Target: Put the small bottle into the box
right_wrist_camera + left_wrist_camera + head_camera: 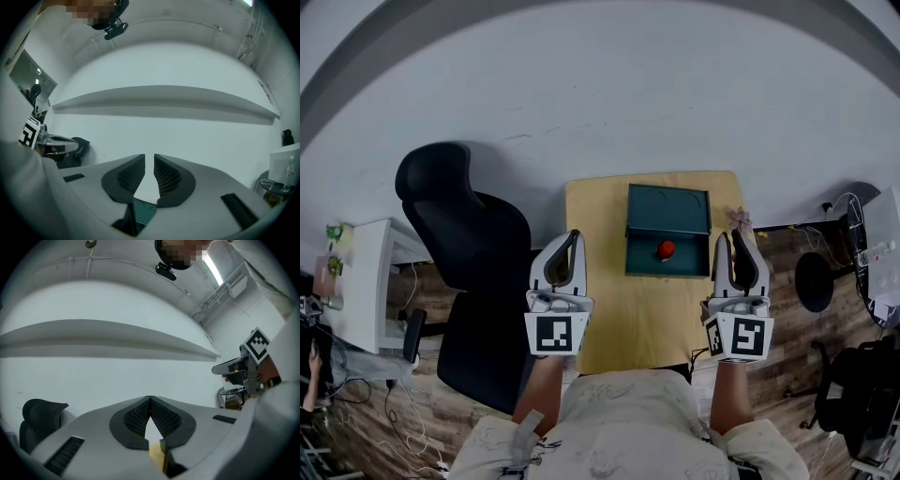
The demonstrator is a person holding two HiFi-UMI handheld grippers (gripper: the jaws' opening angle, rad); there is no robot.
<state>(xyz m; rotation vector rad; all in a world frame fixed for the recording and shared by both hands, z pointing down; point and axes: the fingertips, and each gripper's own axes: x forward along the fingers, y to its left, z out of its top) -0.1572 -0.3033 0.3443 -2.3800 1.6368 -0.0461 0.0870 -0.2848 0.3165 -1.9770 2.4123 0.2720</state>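
While hovering by the table (609, 319): left gripper (576, 234) pinched closed, empty | right gripper (735, 234) barely cracked, empty | red thing (665, 249) inside box (635, 255)

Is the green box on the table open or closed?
Open. In the head view the box has its lid folded back at the far side, and a small red thing lies inside.

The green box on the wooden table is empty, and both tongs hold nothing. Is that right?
No: the green box on the wooden table is not empty; the head view shows a small red object inside. The left tongs and right tongs do hold nothing.
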